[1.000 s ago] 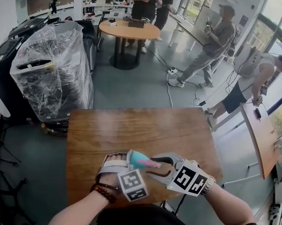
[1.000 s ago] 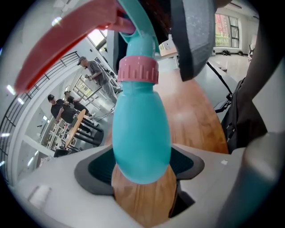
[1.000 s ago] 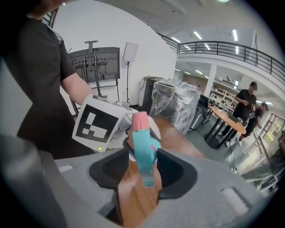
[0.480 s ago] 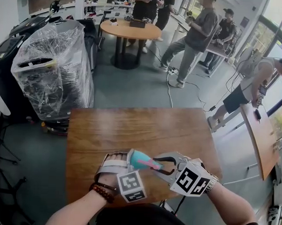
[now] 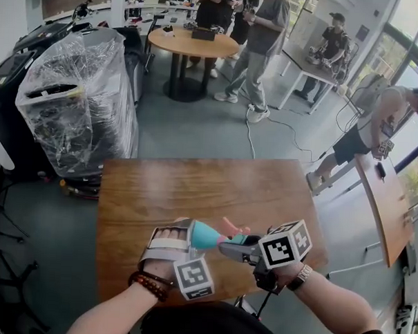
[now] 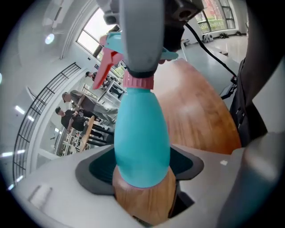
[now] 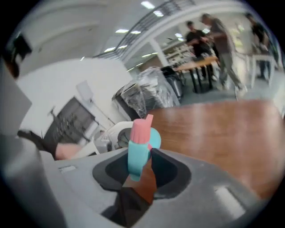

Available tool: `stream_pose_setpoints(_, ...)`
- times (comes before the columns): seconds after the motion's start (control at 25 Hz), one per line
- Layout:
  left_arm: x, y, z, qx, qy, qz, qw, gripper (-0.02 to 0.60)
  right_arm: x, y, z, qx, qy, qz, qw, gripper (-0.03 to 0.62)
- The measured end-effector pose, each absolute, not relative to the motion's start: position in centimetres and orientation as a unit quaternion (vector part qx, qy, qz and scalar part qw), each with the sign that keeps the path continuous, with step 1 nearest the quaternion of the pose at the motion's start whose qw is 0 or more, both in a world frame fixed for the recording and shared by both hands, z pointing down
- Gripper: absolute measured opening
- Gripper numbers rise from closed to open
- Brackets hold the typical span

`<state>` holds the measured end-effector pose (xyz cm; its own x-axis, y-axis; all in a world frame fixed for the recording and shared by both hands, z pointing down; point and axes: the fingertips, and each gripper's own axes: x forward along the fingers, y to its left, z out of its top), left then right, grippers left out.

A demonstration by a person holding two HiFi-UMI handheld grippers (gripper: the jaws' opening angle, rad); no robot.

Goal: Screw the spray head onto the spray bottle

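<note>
A teal spray bottle [image 5: 204, 235] lies sideways over the near part of the wooden table [image 5: 194, 186]. My left gripper [image 5: 191, 237] is shut on its body. In the left gripper view the bottle [image 6: 141, 138] rises from between the jaws to a pink collar [image 6: 138, 82]. The spray head [image 5: 233, 239] sits on the bottle neck, its pink trigger [image 5: 228, 227] pointing up and away. My right gripper [image 5: 236, 248] is shut on the spray head from the right. The right gripper view shows the teal and pink head [image 7: 140, 143] pinched between the jaws.
A plastic-wrapped machine [image 5: 77, 102] stands beyond the table's left corner. Further back are a round table [image 5: 193, 43] and several people standing. A second wooden table [image 5: 386, 205] stands at the right, with a person bent over it. A cable [image 5: 250, 133] lies on the floor.
My right gripper has rolled about the bottle's axis and closed on the spray head; its marker cube rose and the pink trigger swung upward. The left gripper stayed put. People behind walked left.
</note>
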<state>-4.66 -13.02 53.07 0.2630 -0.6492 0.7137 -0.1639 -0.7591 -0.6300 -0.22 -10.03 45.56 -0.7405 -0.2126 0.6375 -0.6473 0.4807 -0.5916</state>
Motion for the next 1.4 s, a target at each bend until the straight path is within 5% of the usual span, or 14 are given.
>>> stream_pose_setpoints(0.08, -5.0, -13.3, 53.0, -0.751, 0.27, -0.549, 0.247, 0.391, 0.3, -10.0, 46.1, 0.274, -0.767, 0.551, 0.183, 0.118)
stream_pose_setpoints(0.24, -5.0, -13.0, 53.3, -0.746, 0.261, -0.551, 0.269, 0.393, 0.5, -9.3, 46.4, 0.269, -0.759, 0.562, 0.189, 0.118)
stream_pose_setpoints(0.6, -4.0, -12.3, 53.5, -0.753, 0.251, -0.542, 0.274, 0.393, 0.5, -8.4, 46.3, 0.244, -0.834, 0.331, 0.368, 0.118)
stream_pose_setpoints(0.92, -3.6, -11.4, 54.5, -0.785, 0.231, -0.538, 0.204, 0.393, 0.3, -8.3, 46.1, 0.226, -0.848, 0.17, 0.448, 0.117)
stream_pose_setpoints(1.4, -2.9, -9.2, 56.3, -0.841, 0.176, -0.509, 0.045, 0.394, 0.0, -7.4, 45.8, 0.177, -0.864, 0.012, 0.472, 0.117)
